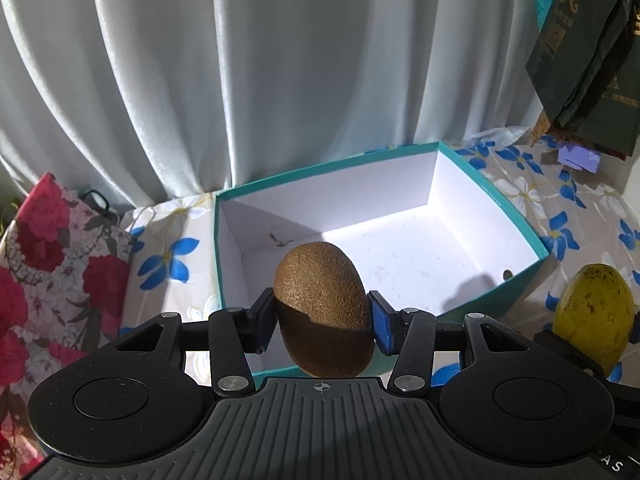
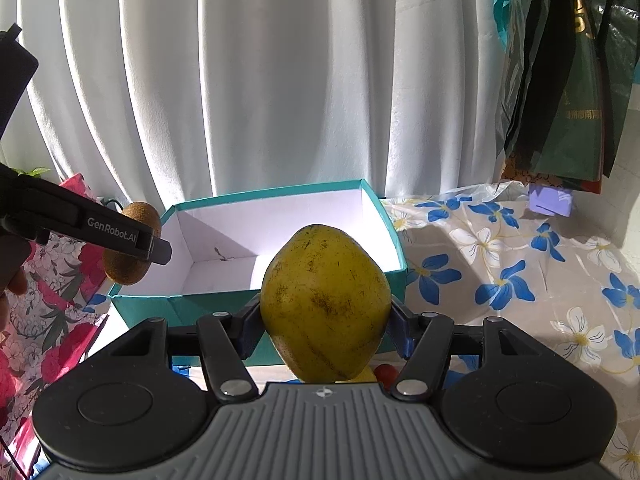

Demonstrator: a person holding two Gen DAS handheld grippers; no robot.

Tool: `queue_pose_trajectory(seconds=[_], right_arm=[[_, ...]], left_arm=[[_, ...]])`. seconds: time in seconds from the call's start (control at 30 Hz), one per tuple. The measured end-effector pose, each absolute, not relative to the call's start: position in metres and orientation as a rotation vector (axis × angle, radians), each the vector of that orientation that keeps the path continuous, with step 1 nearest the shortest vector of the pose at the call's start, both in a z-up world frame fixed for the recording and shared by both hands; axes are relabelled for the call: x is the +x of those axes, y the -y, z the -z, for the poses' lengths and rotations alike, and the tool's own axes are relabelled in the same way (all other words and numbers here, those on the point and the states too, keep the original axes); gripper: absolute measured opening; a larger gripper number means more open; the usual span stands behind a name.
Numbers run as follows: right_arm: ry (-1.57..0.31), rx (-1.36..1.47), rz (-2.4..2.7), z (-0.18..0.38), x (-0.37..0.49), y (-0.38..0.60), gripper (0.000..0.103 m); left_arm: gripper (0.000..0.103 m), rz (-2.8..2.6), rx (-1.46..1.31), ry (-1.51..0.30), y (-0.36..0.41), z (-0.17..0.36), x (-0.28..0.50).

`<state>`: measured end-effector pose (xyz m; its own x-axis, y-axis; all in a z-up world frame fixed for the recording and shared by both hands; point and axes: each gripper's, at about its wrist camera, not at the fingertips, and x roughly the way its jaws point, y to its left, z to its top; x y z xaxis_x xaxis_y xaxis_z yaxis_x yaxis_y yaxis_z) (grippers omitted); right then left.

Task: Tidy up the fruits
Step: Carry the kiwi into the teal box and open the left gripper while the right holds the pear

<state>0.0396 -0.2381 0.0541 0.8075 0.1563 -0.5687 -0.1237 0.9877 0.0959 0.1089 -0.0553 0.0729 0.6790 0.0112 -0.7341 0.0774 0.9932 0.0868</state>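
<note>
Seen left to right. At nine o'clock, red-flowered fabric (image 1: 48, 264) beside the white curtain (image 1: 240, 80). Left of centre, left gripper (image 1: 322, 316) pinching a brown kiwi (image 1: 320, 292) by its flanks, long axis roughly upright, held at the near-left corner of the open teal box (image 1: 516, 280), above the rim. Box interior white, apparently no fruit in it, a small dark mark on its left wall, nature unclear. At three o'clock in the left wrist view, a yellow-green fruit (image 1: 592, 312), possibly a mango; in the right wrist view the same fruit (image 2: 326, 304) clamped across its widest part by the right gripper (image 2: 326, 312), hanging before the near wall of the box (image 2: 280, 196), not yet over the opening. Kiwi (image 2: 132, 244) and left gripper (image 2: 156, 246) visible there at nine o'clock. Small red and yellow items (image 2: 385, 372) below the held fruit, partly hidden. Blue-flowered tablecloth (image 2: 500, 272) at three o'clock; dark hanging bags (image 2: 568, 80) at one o'clock. Risks, as judged: rounded, smooth skins rotating or slipping between narrow pads; both grippers converging on one box and colliding; a low-carried fruit striking the near rim and shoving the light box; early release bruising the fruit.
</note>
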Motion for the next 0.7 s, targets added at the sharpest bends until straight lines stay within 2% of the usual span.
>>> queue_pose_trajectory(seconds=[0.4, 0.7], right_arm=[[-0.6, 0.061, -0.144, -0.053, 0.054, 0.244, 0.062], [-0.574, 0.08, -0.123, -0.057, 0.054, 0.252, 0.062]], left_arm=[[0.053, -0.047, 0.085, -0.946, 0.054, -0.014, 0.189], [0.053, -0.07, 0.068, -1.074, 0.053, 0.024, 0.212]])
